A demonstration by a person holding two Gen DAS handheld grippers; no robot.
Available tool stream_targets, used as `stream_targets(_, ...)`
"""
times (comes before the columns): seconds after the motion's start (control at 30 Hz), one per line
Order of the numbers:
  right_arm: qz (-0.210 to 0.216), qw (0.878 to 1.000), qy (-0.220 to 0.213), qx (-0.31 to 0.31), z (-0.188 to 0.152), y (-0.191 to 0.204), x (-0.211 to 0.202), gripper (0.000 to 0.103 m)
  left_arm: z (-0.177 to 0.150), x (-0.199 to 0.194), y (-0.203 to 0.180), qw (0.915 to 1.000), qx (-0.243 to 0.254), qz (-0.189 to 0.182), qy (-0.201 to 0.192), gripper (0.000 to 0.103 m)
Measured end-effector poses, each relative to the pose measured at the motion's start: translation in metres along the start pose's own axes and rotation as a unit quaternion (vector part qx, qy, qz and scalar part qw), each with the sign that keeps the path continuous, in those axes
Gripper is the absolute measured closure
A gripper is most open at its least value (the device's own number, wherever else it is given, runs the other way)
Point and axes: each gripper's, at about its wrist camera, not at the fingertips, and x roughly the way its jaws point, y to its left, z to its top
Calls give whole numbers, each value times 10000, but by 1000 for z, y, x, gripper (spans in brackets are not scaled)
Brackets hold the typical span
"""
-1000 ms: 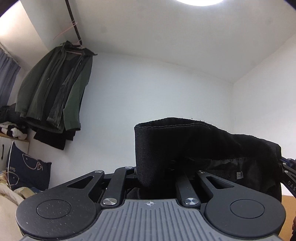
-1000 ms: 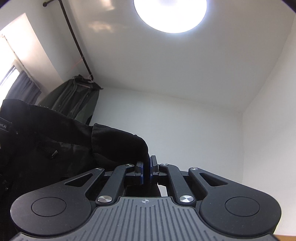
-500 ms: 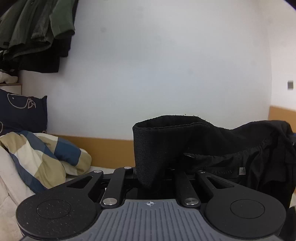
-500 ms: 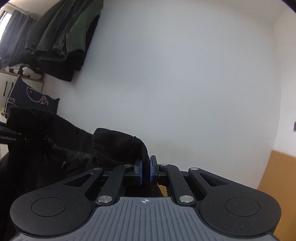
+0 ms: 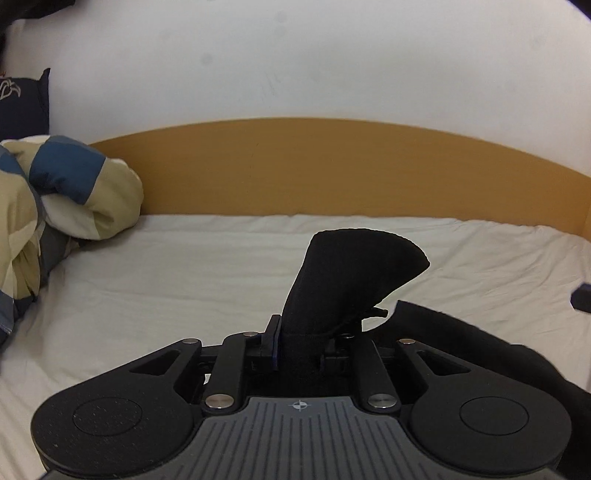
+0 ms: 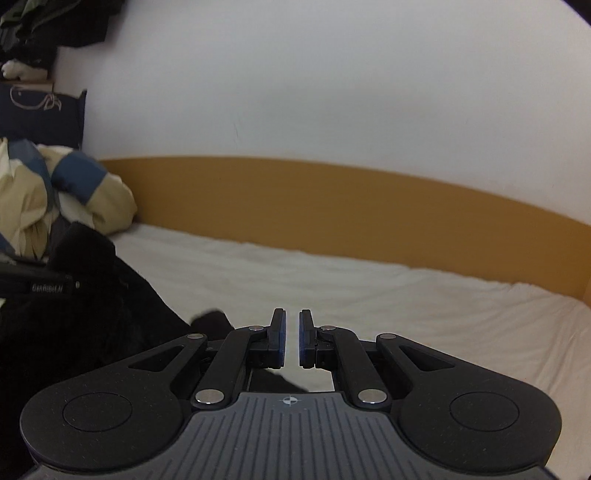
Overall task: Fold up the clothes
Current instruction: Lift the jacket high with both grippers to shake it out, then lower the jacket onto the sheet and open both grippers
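A black garment (image 5: 354, 273) stands up in a fold between the jaws of my left gripper (image 5: 306, 332), whose jaws are opening while the pads still touch the cloth. The rest of it spreads right over the white sheet (image 5: 184, 280). In the right wrist view the garment (image 6: 92, 325) lies heaped at the left and runs under my right gripper (image 6: 291, 321). That gripper is shut, with only a thin slit between its blue pads (image 6: 280, 343) and no cloth seen in it. The left gripper's side (image 6: 33, 284) shows at the left edge.
The bed has an orange-brown headboard (image 5: 332, 166) against a white wall. A cream and blue checked quilt (image 5: 55, 192) is bunched at the left, with a navy pillow (image 5: 22, 103) behind it. Dark clothes (image 6: 55, 22) hang at the top left.
Both views have swung down from the ceiling and wall to the bed. The garment has come down with the grippers onto the sheet. Its fold in the left gripper now stands narrower.
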Motion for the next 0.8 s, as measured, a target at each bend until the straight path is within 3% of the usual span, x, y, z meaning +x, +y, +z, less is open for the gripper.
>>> stream_targets(0.07,112,9996,129,221,-17,-14,14,92,-1,16,9,9998,-195,12,24,85)
stream_targets(0.13,294,9986,291,340,-23,-28,31,75,-1,28,17,9995,-323,-56,27,85)
stream_targets(0.2,422,9986,274,150,-9,-15,46,39,-2,43,25,9992,-386,-63,23,85)
stream_targets(0.27,579,9978,311,-56,7,1,59,27,-3,53,38,9985,-528,-132,-7,85)
stream_targets(0.33,838,9939,635,-344,11,8,80,27,-14,64,42,9984,-564,-104,3,81)
stream_targets(0.4,767,9883,958,-907,13,26,95,27,-28,75,45,9983,-577,-62,26,73)
stream_targets(0.43,674,9831,1188,-1215,26,57,107,27,-37,80,42,9987,-509,-44,52,71)
stream_targets(0.47,551,9784,1411,-1404,35,82,119,32,-45,84,39,9993,-379,-21,60,67)
stream_targets(0.5,424,9794,1446,-1340,28,80,125,60,-50,87,36,9997,-257,10,50,58)
stream_targets(0.57,216,9873,1283,-911,19,73,137,87,-54,85,33,9998,-152,33,-89,47)
stream_targets(0.6,119,9904,1207,-660,16,67,143,88,-53,80,35,9994,-211,5,-260,32)
stream_targets(0.67,-355,9945,887,-422,12,59,146,90,-50,73,40,9982,-353,-73,-473,15)
stream_targets(0.77,-869,9961,153,35,11,41,139,90,-47,68,40,9973,-402,-315,-522,13)
stream_targets(0.8,-924,9953,-61,278,11,34,138,90,-45,65,36,9972,-318,-348,-580,6)
